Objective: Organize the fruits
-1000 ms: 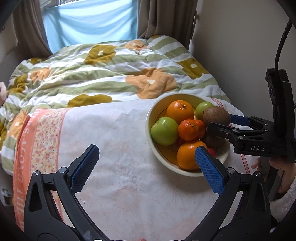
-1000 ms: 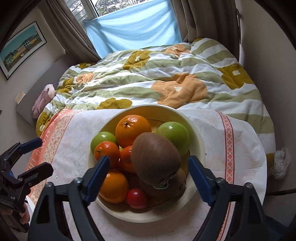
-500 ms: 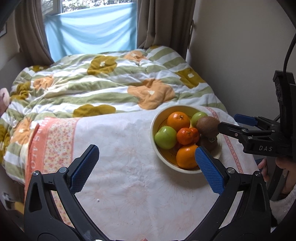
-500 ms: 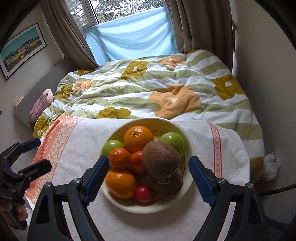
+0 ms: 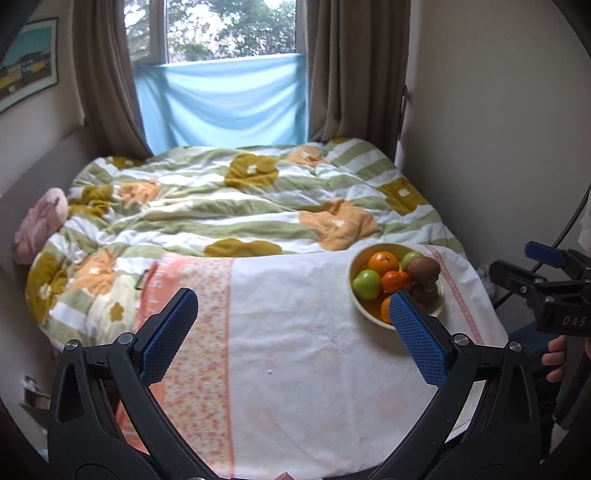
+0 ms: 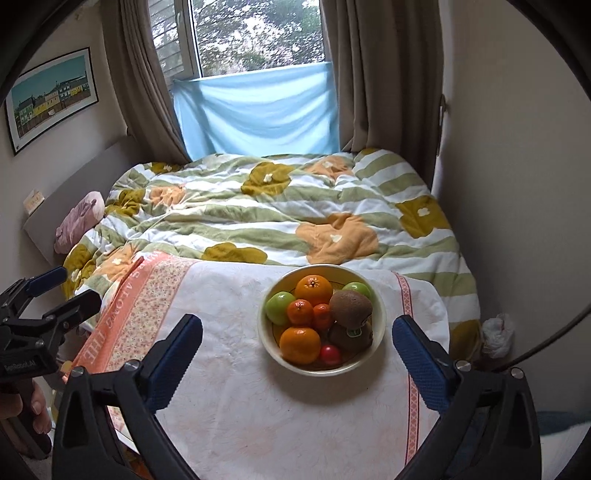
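all the fruits sit piled in the yellow bowl (image 6: 380, 334) on the white cloth (image 6: 240, 406). the big kiwi (image 6: 350, 308) lies on top. the right gripper (image 6: 297, 363) has just opened wide with nothing in it, and the left gripper (image 5: 293, 334) is wide and empty too. the job looks done.

The bowl (image 6: 380, 325) stands on the tablecloth (image 6: 229, 387), toward its right side. In the bowl, a kiwi (image 6: 350, 303) lies on another kiwi (image 6: 351, 336); oranges (image 6: 300, 344) lie left of them. Behind the bowl spreads the quilt (image 6: 258, 218), the window (image 6: 255, 33) beyond.
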